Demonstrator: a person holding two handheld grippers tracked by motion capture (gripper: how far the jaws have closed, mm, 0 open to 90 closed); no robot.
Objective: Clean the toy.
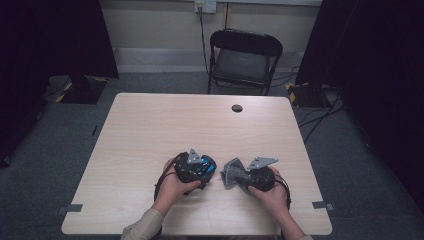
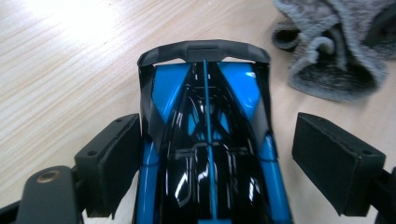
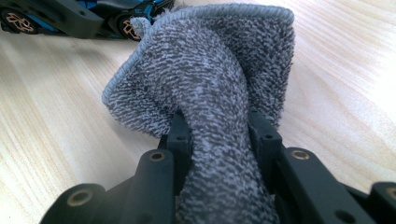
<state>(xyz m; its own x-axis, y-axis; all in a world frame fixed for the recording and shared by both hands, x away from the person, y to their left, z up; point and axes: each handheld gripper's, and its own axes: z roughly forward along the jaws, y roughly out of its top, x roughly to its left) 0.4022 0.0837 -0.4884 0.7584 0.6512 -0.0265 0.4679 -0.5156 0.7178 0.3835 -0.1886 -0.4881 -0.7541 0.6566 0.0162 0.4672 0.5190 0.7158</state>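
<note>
Bench wooden, pale. Grey cloth pinched tight in right tongs, just beside toy car. Blue-black toy car on bench between wide left tongs, pads not pressing.

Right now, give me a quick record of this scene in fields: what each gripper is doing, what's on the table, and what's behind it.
left gripper: jaws open, pads standing clear on either side of the toy car
toy car: blue and black, glossy, on the table between the open jaws
right gripper: shut on the grey cloth
grey cloth: bunched, fuzzy, lying beside the car
table: light wood, round hole near the far edge
behind table: black folding chair
</note>
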